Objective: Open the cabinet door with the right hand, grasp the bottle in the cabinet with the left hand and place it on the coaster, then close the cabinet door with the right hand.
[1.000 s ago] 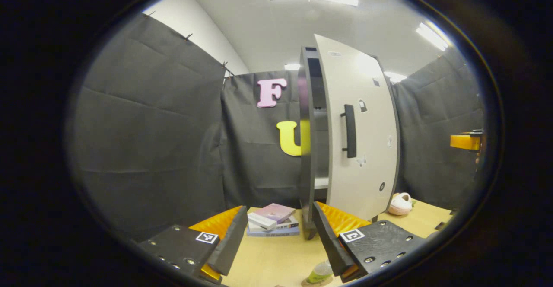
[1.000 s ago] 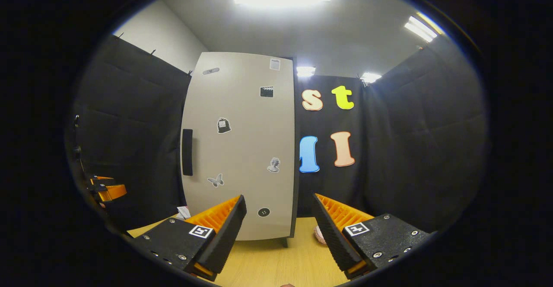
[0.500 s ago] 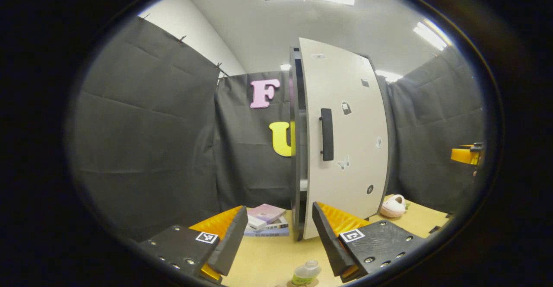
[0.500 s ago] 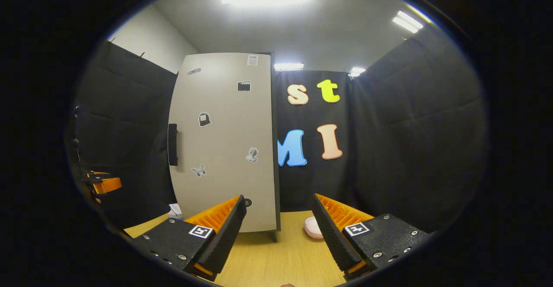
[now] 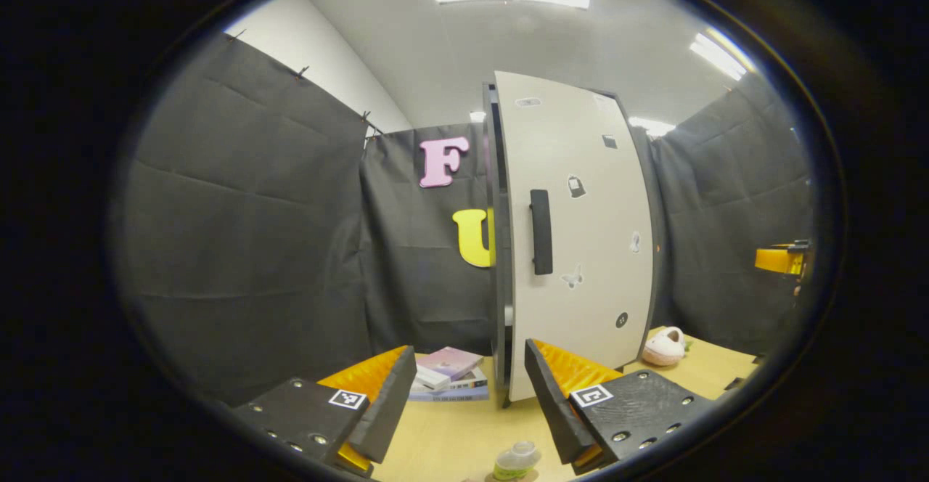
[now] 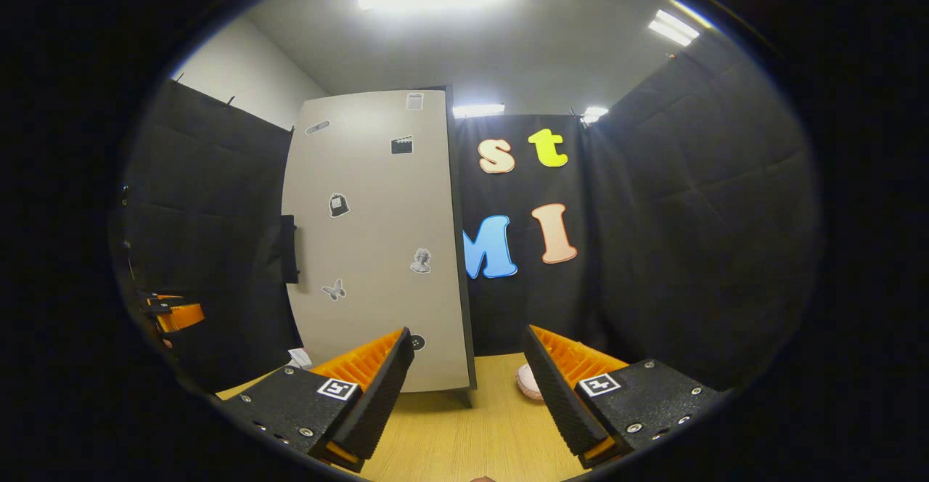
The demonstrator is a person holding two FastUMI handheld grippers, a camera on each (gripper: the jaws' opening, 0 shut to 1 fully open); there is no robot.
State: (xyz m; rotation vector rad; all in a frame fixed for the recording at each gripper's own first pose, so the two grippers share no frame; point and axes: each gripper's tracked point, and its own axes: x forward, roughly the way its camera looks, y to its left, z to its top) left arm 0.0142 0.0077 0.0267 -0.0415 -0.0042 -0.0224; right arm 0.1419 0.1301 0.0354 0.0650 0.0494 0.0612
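The bottle [image 5: 517, 460] already stands on the coaster [image 5: 508, 475] near the left gripper [image 5: 464, 402], and the cabinet door [image 5: 577, 235] looks almost shut, both the left and right gripper [image 6: 464, 395] spread wide, holding nothing.
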